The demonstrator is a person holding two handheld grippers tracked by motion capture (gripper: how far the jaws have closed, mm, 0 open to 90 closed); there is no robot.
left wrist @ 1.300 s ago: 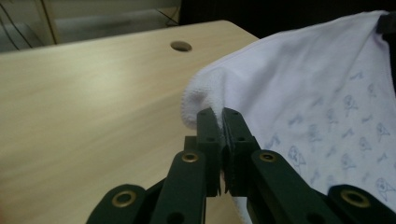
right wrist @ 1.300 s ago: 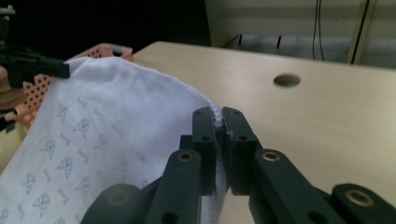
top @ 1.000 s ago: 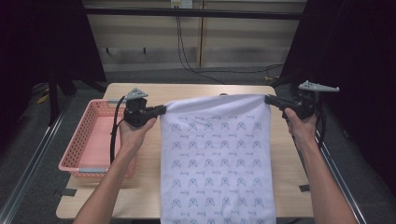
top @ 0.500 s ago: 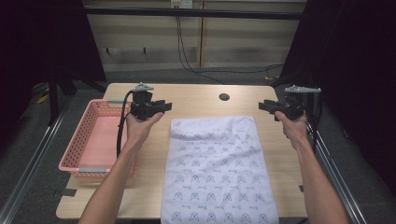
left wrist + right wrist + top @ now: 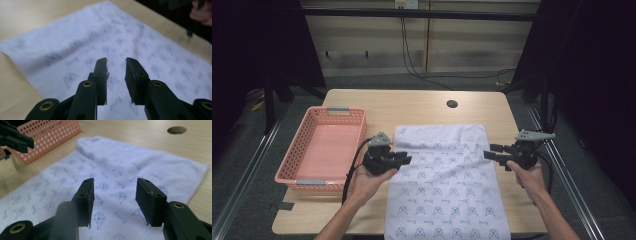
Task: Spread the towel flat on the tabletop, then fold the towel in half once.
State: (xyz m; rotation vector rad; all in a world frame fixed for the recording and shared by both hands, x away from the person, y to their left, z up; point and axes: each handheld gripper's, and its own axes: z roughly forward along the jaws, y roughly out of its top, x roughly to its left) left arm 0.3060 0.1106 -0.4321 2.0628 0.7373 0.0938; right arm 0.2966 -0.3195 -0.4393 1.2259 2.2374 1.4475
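A white towel (image 5: 444,180) printed with small blue figures lies flat on the wooden table (image 5: 412,107), its near end hanging over the front edge. My left gripper (image 5: 404,159) hovers at the towel's left edge, jaws open and empty; in the left gripper view the gripper (image 5: 116,61) points across the towel (image 5: 75,47). My right gripper (image 5: 491,151) is at the towel's right edge, open with nothing between its jaws. The right gripper view shows its gripper (image 5: 115,181) over the towel (image 5: 117,167).
An empty pink plastic basket (image 5: 319,150) stands on the table's left side, beside the towel; its wall appears as the basket (image 5: 47,135) in the right gripper view. A round cable hole (image 5: 452,104) sits at the table's back right. Bare wood lies behind the towel.
The towel was held up stretched between both grippers; both have let go and it now lies flat. Both hands have drawn back toward the person, alongside the towel's edges.
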